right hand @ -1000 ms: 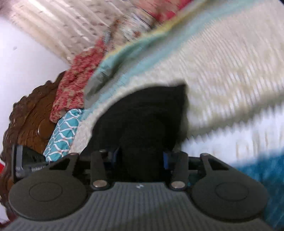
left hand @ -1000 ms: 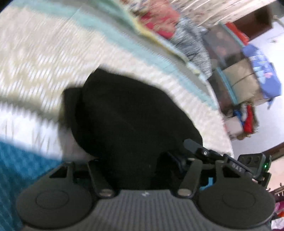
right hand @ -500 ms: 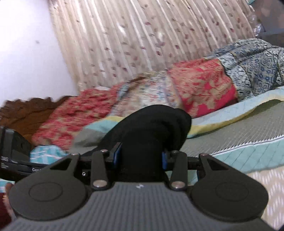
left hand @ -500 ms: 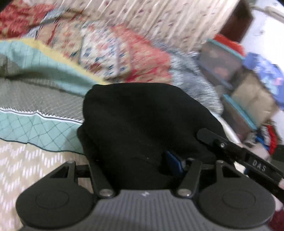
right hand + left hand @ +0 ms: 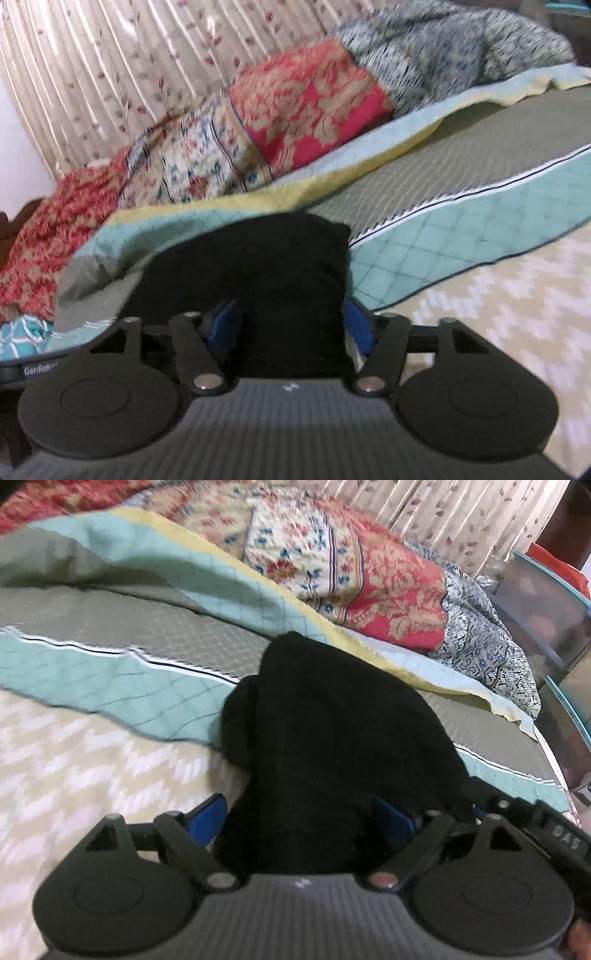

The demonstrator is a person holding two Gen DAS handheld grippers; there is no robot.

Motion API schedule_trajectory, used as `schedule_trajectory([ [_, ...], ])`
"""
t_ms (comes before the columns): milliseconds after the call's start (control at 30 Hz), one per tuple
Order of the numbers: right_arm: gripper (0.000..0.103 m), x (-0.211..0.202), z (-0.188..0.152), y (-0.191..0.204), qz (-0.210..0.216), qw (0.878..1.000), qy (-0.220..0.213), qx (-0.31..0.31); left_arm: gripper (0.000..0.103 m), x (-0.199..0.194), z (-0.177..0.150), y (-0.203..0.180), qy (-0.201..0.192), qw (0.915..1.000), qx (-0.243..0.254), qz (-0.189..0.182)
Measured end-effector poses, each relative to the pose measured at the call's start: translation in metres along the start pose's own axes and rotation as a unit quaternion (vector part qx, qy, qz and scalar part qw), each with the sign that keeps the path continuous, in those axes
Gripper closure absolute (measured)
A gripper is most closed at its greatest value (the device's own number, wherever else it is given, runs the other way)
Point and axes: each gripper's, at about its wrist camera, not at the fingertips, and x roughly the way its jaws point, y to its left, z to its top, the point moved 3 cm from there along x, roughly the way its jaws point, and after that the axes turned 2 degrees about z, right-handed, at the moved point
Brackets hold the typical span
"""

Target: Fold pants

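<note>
Left tongs (image 5: pixel 299 819) are spread wide, blue pads either side of a thick bunch of the black pants (image 5: pixel 332 738), gripping it. Right tongs (image 5: pixel 291 325) likewise, clamped on the same pants (image 5: pixel 280 266). The cloth bulges forward over the patterned bedspread (image 5: pixel 92 686), near the heaped quilts (image 5: pixel 295 107).

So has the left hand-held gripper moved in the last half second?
Yes. The left hand-held gripper has tipped down toward the bedspread; the curtain sits higher in view, with the black pants between its fingers.
</note>
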Motion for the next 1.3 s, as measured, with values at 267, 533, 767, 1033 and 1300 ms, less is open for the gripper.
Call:
schedule_trajectory([
  [267,0.025,-0.087,-0.067,0.026,-0.003,0.999,0.048,-0.005,0.011,-0.091,-0.086,-0.012,0.021,0.9975,0.029,0.060],
  [533,0.020,-0.159,-0.141,0.046,-0.013,0.995,0.098,0.012,0.008,-0.158,-0.172,-0.019,0.055,0.9915,0.046,0.109],
  [767,0.017,-0.205,-0.175,0.054,-0.014,0.994,0.104,0.017,0.005,-0.197,-0.216,-0.032,0.055,0.9882,0.061,0.129],
  [1033,0.013,-0.226,-0.194,0.065,-0.022,0.993,0.114,-0.003,0.003,-0.216,-0.242,-0.031,0.059,0.9845,0.065,0.152],
  [1300,0.011,-0.223,-0.195,0.071,-0.030,0.994,0.103,-0.026,0.000,-0.220,-0.238,-0.028,0.038,0.9792,0.080,0.183],
])
